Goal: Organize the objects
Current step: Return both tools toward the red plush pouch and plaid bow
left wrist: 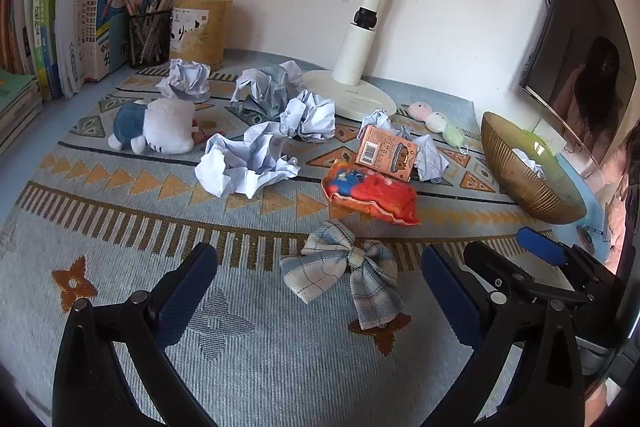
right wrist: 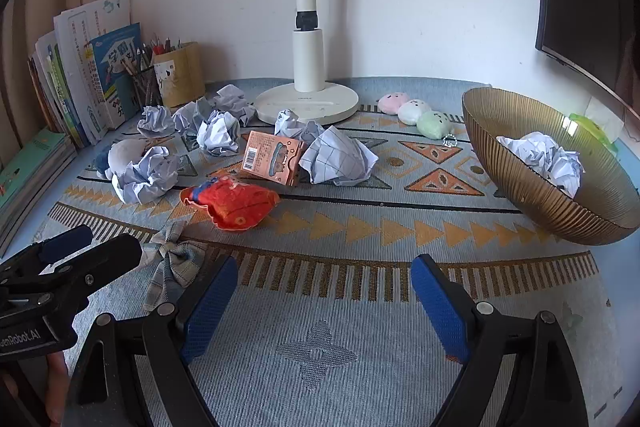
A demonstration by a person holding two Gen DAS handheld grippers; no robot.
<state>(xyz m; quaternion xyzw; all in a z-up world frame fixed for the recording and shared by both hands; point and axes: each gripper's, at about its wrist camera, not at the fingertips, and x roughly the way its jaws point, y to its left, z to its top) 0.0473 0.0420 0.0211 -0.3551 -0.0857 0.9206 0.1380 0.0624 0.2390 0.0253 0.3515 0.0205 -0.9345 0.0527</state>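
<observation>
A: Nearest items?
B: Left claw (left wrist: 320,291), wide, empty, over a blue-checked fabric bow (left wrist: 346,267); right claw (right wrist: 324,303), wide, empty.

A: Farther back on the desk?
B: Red printed pouch (right wrist: 230,203), orange card box (right wrist: 272,157), crumpled paper balls (right wrist: 340,157); one ball lies in the ribbed amber glass bowl (right wrist: 532,195).

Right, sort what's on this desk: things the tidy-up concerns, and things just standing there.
For the job:
crumpled paper balls
gold bowl, one paper ball already inside
orange box
red pouch
plaid bow
plush cat
three-ball plush keychain

Just standing:
lamp
books
pen holders
monitor
</observation>
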